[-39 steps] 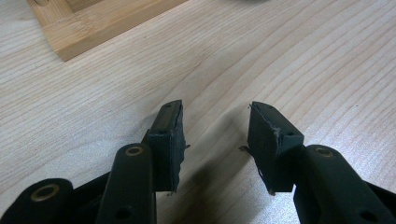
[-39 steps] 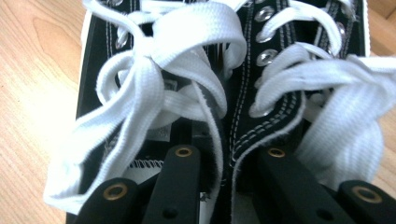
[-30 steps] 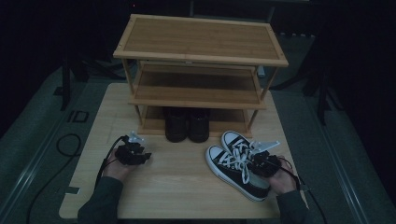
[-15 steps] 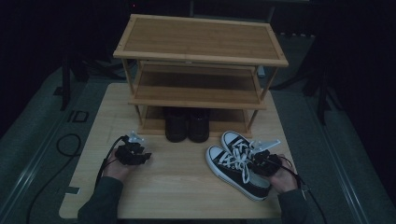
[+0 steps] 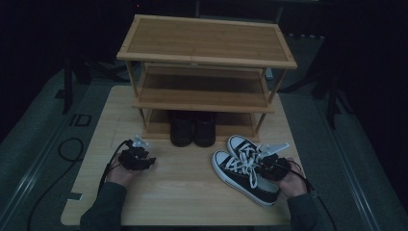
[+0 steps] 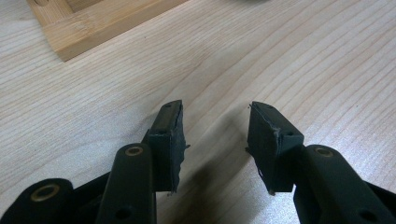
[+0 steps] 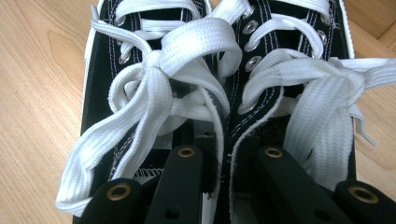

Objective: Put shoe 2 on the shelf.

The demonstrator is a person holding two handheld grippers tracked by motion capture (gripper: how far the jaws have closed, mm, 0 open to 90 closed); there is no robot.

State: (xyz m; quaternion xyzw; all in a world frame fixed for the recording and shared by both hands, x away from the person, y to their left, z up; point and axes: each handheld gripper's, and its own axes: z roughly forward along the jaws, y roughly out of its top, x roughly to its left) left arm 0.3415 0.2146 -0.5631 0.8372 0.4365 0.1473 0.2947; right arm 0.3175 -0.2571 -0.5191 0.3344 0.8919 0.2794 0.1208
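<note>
Gripping the inner collars of the pair of black canvas sneakers with white laces (image 5: 245, 171), the right gripper (image 5: 272, 166) had one jaw down inside each shoe, and the jaws were pressed together on the two adjoining side walls. In the right gripper view those walls (image 7: 227, 140) stood pinched between the black jaws, with the tied white bows (image 7: 159, 88) spread just ahead of them. The sneakers lay side by side on the light wooden table (image 5: 187, 192), at about five o'clock from its centre, their white toe caps pointing toward eleven o'clock, at the three-tier bamboo shoe rack (image 5: 207, 62). That rack stood at twelve o'clock on the table. A pair of dark ankle boots (image 5: 193, 127) sat on its lowest shelf, toes poking out toward the person, near the sneakers' toes but apart from them.

The left gripper (image 5: 136, 158) rested at about eight o'clock on the table, held in the person's left hand (image 5: 120, 172), well apart from the sneakers. Its jaws stood spread with nothing between them; in the left gripper view its pads (image 6: 273, 140) hung just above bare wood grain, with a corner of the rack's base (image 6: 88, 23) at eleven o'clock.
</note>
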